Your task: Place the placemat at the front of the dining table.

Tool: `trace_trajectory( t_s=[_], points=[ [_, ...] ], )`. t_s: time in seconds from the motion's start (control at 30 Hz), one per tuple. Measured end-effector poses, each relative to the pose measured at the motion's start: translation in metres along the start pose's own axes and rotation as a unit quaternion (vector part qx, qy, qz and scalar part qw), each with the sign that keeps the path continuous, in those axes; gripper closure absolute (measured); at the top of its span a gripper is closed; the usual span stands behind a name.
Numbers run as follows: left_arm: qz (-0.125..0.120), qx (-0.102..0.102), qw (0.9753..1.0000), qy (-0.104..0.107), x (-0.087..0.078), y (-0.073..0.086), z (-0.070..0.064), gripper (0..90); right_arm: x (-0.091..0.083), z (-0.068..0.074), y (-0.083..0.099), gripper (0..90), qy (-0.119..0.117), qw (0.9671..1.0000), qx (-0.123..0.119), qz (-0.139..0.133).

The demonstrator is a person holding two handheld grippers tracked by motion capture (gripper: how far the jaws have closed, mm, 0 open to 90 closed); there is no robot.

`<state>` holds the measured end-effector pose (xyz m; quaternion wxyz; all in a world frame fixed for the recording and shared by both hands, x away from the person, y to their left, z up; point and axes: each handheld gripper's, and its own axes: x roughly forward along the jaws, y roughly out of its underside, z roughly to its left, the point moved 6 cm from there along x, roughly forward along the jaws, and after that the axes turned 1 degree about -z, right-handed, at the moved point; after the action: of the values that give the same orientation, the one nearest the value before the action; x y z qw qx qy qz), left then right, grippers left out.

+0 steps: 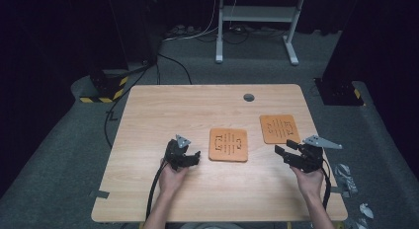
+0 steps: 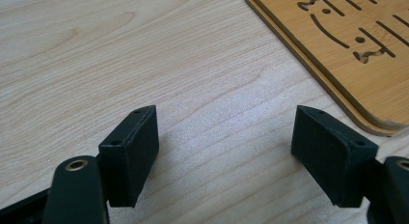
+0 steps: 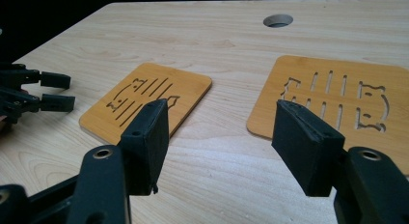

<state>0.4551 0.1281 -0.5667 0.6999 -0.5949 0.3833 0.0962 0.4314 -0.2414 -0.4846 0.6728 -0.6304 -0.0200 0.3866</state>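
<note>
Orange-brown square wooden coasters with cut-out slots, two of them, lie flat on the light wood-grain surface (image 1: pixel 148 189). Centre coaster (image 1: pixel 228 144) sits mid-surface, a little toward the near side; in the left gripper view its rounded corner (image 2: pixel 347 55) shows at top right, edge looks double-layered. Second coaster (image 1: pixel 279 128) lies right of it and slightly farther, well apart from the first, no overlap. Both also seen in the right gripper view: centre coaster (image 3: pixel 144 101) left, second coaster (image 3: pixel 333 101) right, bare wood between them.

Left tool (image 1: pixel 184 155) is just left of the centre coaster, near its near-left corner, not touching it; jaws spread wide, nothing between them, only bare surface under the gap. Pads (image 2: pixel 132 154) hover low over the wood. Left hand (image 1: pixel 171 178) grips it from the near side, black cable trailing back.

Right tool (image 1: pixel 288 151) is just near of the second coaster, pointing left-far, jaws apart and empty. Pads (image 3: pixel 149 142) frame the gap between the two coasters. Right hand (image 1: pixel 308 179) holds it near the right edge.

Round grey cable hole (image 1: pixel 248 97) sits at the far side of the surface. Grey carpet floor (image 1: pixel 59 140) around, white desk frame (image 1: pixel 257 14) beyond.
</note>
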Motion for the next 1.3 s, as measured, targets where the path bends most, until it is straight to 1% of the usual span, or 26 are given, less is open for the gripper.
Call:
trace_trajectory(
  t_s=[0.1,0.17,0.33,0.6,1.0,1.07,1.23,1.3],
  points=[
    [0.0,0.0,1.0,0.0,0.0,0.0,0.0,25.0,0.001,-0.001,0.003,38.1,0.001,1.0,0.003,0.001],
    [-0.001,-0.001,1.0,0.0,0.0,0.0,0.0,25.0,0.001,-0.002,0.005,38.3,0.005,1.0,-0.002,0.001],
    [0.0,-0.001,1.0,-0.001,0.0,0.0,0.0,25.0,0.004,-0.006,0.011,38.5,0.011,0.9999,0.004,0.005],
    [-0.002,-0.003,1.0,-0.001,0.0,0.0,0.0,24.9,0.01,-0.012,0.023,38.6,0.02,0.9995,0.012,0.019],
    [-0.002,-0.002,1.0,-0.001,0.0,0.0,0.0,24.9,0.02,-0.015,0.033,38.7,0.038,0.9986,0.008,0.037],
    [-0.002,-0.002,1.0,-0.001,0.0,0.0,0.0,24.9,0.023,-0.016,0.035,38.7,0.037,0.9983,0.005,0.044],
    [-0.002,-0.002,1.0,-0.001,0.0,0.0,0.0,24.9,0.029,-0.017,0.039,38.7,0.044,0.9974,0.003,0.057],
    [-0.001,-0.001,1.0,-0.001,0.0,0.0,0.0,24.9,0.032,-0.018,0.041,38.6,0.048,0.9969,-0.003,0.062]
  ],
)
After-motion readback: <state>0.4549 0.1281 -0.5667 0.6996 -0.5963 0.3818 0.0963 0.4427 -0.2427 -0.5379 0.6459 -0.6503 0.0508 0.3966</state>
